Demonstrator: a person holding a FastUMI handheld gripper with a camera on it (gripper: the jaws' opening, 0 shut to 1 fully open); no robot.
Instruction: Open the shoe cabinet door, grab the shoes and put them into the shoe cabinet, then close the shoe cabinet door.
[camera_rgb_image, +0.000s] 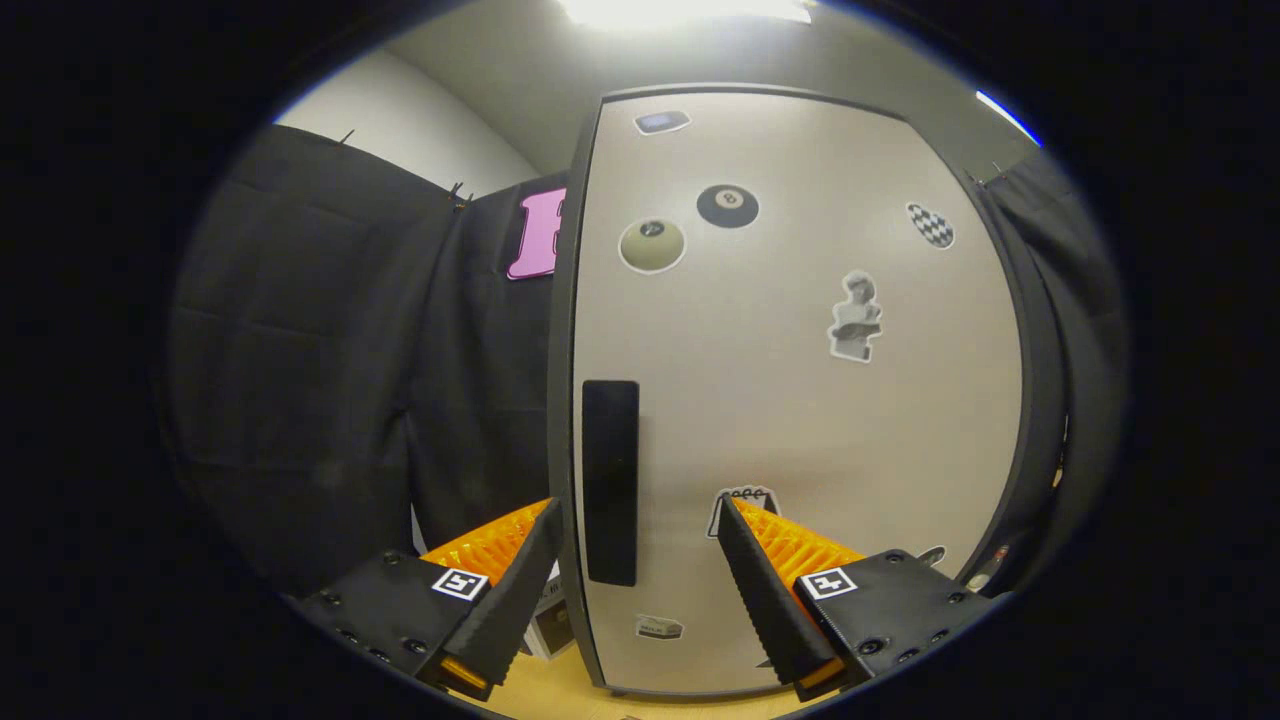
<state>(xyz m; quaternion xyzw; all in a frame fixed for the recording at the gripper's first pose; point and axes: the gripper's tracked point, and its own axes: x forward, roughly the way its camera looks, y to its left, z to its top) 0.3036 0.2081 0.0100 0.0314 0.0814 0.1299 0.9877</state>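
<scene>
My hand-held gripper (640, 540) spread wide, empty, straddling handle (610, 482) at free edge of closed cabinet door (800, 400). Risk: fingers close on door edge, slip off shallow handle, door stays shut.

gripper (637, 515): fingers spread wide, nothing between them | shoe cabinet door (800, 400): closed, stickers on its face, just ahead | door handle (610, 482): dark vertical bar in line with the gap between the fingers
</scene>
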